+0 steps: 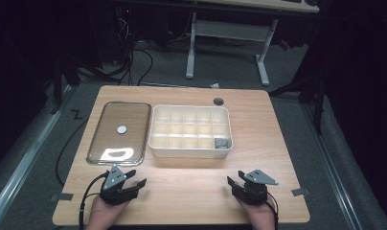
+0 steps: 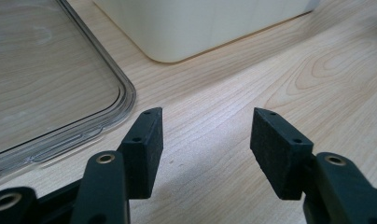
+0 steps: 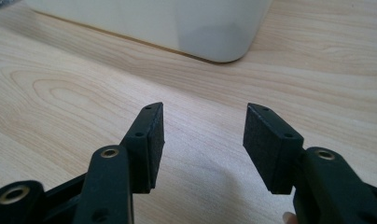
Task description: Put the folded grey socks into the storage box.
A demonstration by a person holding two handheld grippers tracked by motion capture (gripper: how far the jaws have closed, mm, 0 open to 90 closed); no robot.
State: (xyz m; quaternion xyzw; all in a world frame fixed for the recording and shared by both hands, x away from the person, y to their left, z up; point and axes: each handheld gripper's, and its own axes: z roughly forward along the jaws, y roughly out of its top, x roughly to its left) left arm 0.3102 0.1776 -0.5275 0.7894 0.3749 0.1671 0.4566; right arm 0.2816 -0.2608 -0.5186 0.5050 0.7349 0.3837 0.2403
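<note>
The worktop (image 1: 191,177) is pale wood with a clear grain, rectangular with rounded corners and a round cable hole near its far edge. On its left half lies a clear plastic lid (image 1: 119,132), a flat rounded rectangle with a raised, stepped rim and a glossy surface that catches the light; a small round grey disc (image 1: 121,129) sits near its middle. Just beside the lid, to its right, stands a cream plastic organiser box (image 1: 190,131) with smooth matte walls and rounded corners, divided by thin partitions into a grid of small compartments. The compartment at the near right corner holds a small grey object (image 1: 221,143), too small to identify; the other compartments look bare.

The left gripper (image 1: 134,180) rests at the near edge of the worktop, just in front of the lid's near end, held in a hand (image 1: 103,213). In the left gripper view its black jaws, faced with flat matte pads (image 2: 147,149), stand wide apart with only bare wood between them, gripping nothing; the lid's rim (image 2: 123,100) and the box corner (image 2: 177,51) lie ahead.

The right gripper (image 1: 233,183) sits at the near right, in front of the box's near right corner and apart from it. Its jaws are likewise spread wide and hold nothing, hovering over bare wood with the box's rounded corner (image 3: 219,46) ahead.
</note>
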